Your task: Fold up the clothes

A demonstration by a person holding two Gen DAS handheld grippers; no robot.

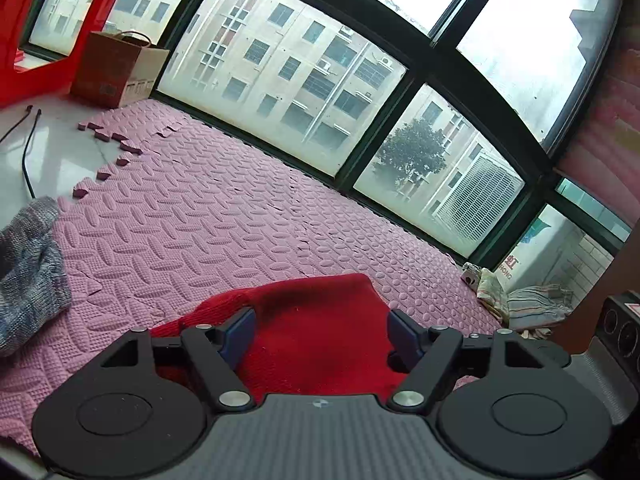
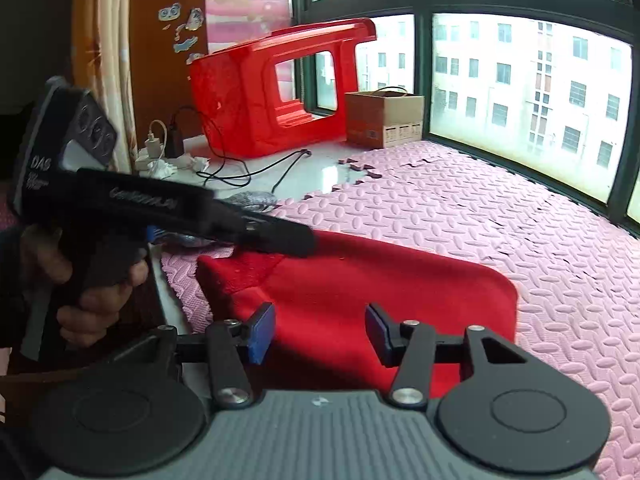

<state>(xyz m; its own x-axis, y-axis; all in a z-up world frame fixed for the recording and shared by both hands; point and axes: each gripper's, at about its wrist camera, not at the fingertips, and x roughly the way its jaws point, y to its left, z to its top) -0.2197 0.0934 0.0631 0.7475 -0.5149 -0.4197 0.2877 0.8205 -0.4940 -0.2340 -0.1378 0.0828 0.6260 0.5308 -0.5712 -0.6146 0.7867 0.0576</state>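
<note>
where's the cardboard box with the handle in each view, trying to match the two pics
Left wrist view: the cardboard box sits upper left, on the white floor at the corner of the pink foam mat, below the window.
Right wrist view: the cardboard box is upper centre, beside the window, right of the red plastic stool.
Shared landmark: the red plastic stool stands just left of the box in both.

So the sweater (image 2: 360, 300) lies on the foam mat (image 2: 520, 216). Behind the sweater sits the box (image 2: 384, 120) by the window, stool (image 2: 272, 88) left of it.
</note>
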